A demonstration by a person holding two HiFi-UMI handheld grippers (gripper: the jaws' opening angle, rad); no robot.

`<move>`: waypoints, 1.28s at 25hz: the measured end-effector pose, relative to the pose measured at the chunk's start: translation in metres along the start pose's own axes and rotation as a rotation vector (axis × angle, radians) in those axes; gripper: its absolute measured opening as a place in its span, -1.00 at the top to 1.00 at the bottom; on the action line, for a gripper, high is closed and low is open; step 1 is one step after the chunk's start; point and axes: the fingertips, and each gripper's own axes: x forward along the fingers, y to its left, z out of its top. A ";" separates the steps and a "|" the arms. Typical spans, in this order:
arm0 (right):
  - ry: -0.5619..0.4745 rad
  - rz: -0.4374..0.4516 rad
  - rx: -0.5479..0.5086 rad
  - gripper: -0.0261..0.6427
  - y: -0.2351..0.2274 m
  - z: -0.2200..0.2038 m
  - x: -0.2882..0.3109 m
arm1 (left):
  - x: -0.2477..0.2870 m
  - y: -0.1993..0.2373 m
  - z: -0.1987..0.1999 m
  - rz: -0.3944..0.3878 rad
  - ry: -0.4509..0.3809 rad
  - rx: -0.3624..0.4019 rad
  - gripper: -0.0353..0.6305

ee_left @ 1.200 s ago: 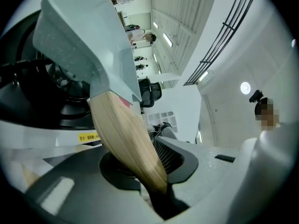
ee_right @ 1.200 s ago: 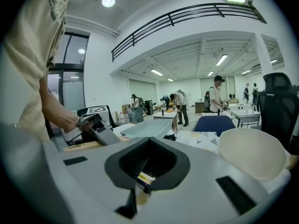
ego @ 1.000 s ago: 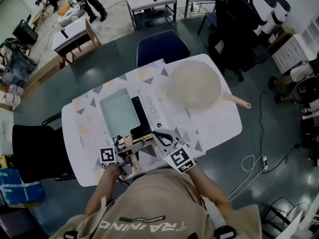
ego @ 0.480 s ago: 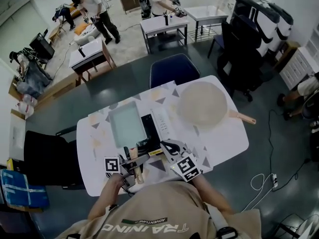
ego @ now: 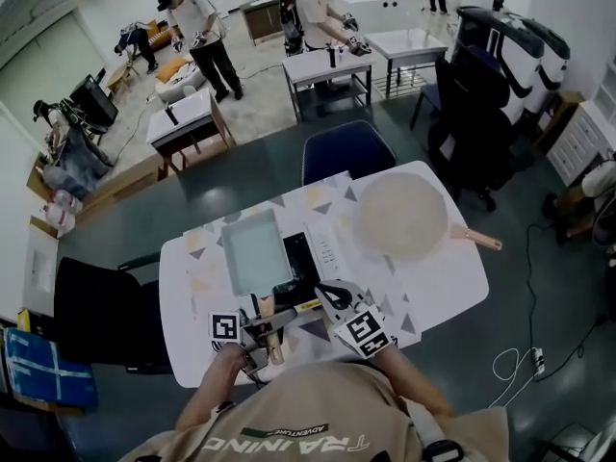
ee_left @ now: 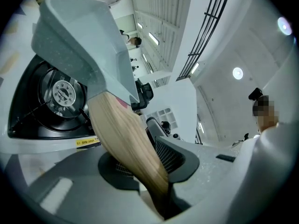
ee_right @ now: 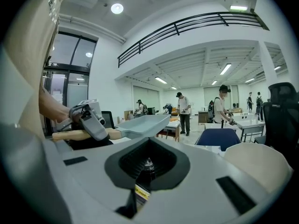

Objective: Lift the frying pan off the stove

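While the pale wooden handle (ee_left: 126, 143) is pinched between the jaws of the left gripper (ee_left: 140, 164), those jaws have just been eased open a touch. The handle is still gripped between the pads though, and no slip can be made out.

Further out, the grey rectangular frying pan (ee_left: 88, 45) is seen hanging clear of the black portable stove (ee_left: 63, 92), with the burner exposed underneath. So the lift looks pretty much done. The loosened grip is worth watching imo, since the pan's weight sits well out from the pads. In the right gripper view the pan is shown roughly level in the air.

The right gripper (ee_right: 147, 164) is kept closed on nothing, near the stove's near right corner.

Compared with a second ago in the head view, the pan is found over the same left part of the stove, so no sideways carry seems to have been made yet. A round beige pan (ego: 402, 215) is left untouched at the far right of the white patterned table (ego: 192, 296).
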 end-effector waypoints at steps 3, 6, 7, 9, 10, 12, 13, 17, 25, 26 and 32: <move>-0.002 -0.005 -0.008 0.93 -0.001 0.003 -0.002 | 0.000 0.001 -0.001 0.002 -0.007 -0.009 0.60; 0.001 -0.015 -0.003 0.93 -0.001 0.002 -0.004 | 0.000 0.000 -0.003 -0.007 -0.002 -0.014 0.60; 0.004 -0.014 -0.005 0.93 -0.001 0.001 -0.005 | 0.001 0.000 -0.004 -0.012 0.002 -0.012 0.59; 0.011 -0.011 -0.014 0.93 0.000 0.000 -0.004 | 0.001 0.001 -0.003 -0.013 0.010 0.001 0.59; 0.013 -0.011 -0.017 0.93 0.000 0.000 -0.003 | 0.002 0.001 -0.003 -0.014 0.012 0.004 0.59; 0.015 -0.012 -0.017 0.93 0.000 0.001 -0.004 | 0.003 -0.001 -0.003 -0.021 0.010 -0.002 0.59; 0.015 -0.010 -0.016 0.93 0.000 0.001 -0.004 | 0.003 -0.001 -0.003 -0.022 0.009 -0.004 0.59; 0.013 -0.007 -0.015 0.93 0.001 0.001 -0.003 | 0.005 -0.006 -0.001 -0.046 0.004 -0.006 0.59; 0.027 -0.001 -0.006 0.93 0.005 -0.004 0.000 | -0.002 -0.001 0.002 -0.043 -0.009 -0.005 0.58; 0.029 0.000 -0.005 0.93 0.005 -0.006 0.000 | -0.002 -0.002 0.001 -0.048 -0.010 -0.005 0.58; 0.025 0.011 -0.011 0.93 0.007 -0.004 0.003 | -0.002 -0.002 0.001 -0.048 -0.017 -0.012 0.58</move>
